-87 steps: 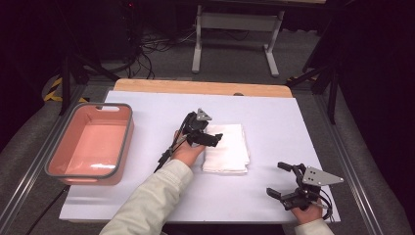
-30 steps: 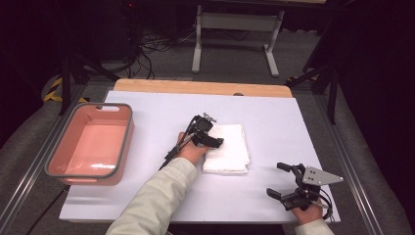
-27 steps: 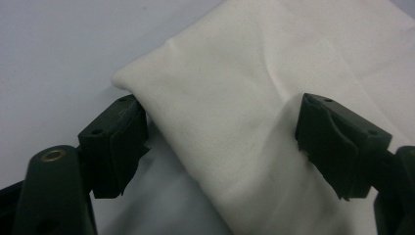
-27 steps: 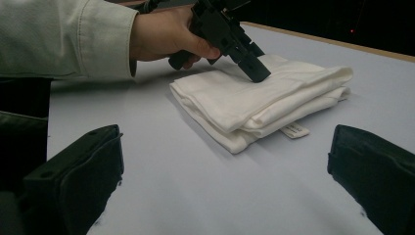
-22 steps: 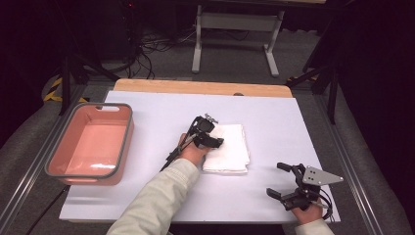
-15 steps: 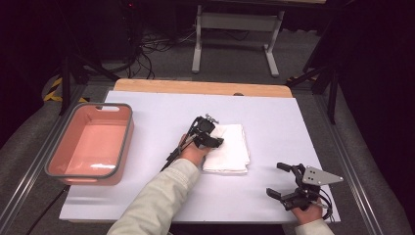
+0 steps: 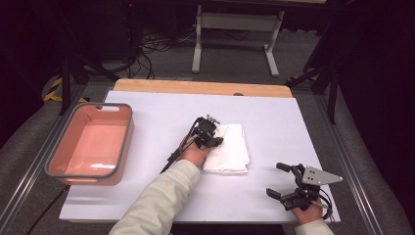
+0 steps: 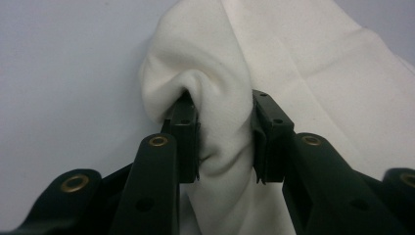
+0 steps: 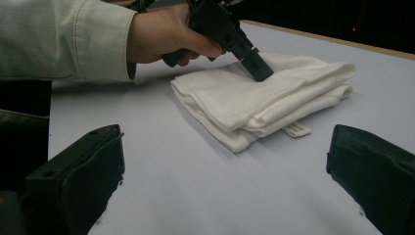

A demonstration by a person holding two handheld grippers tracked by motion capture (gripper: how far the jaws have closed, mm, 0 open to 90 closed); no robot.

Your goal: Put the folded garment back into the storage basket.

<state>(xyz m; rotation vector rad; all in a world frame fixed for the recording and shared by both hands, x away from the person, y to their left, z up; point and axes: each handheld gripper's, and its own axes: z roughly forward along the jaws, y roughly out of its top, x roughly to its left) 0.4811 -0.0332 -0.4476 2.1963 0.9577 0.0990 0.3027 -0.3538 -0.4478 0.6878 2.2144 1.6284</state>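
Observation:
A folded white cloth (image 7: 231,149) lies in the middle of the white table (image 7: 161,110). My left gripper (image 7: 216,141) points down at the cloth's left edge. In the left gripper view its jaws (image 8: 222,142) have just been closing, and they now pinch a raised fold of the cloth (image 8: 215,83) between the pads. My right gripper (image 7: 274,178) rests near the table's front right edge, open, with nothing between its fingers (image 9: 78,171). In the right gripper view, the cloth (image 9: 254,103) lies ahead with the left gripper (image 9: 259,71) pressed into its top.
A pink basin (image 7: 125,142) with a grey rim stands at the table's left side. A wooden strip (image 7: 195,87) runs along the far edge. A metal stand (image 7: 235,29) and cables lie on the floor beyond.
Since the earliest frame my left gripper has shifted a little to the right onto the cloth's left edge. The right hand has kept still.

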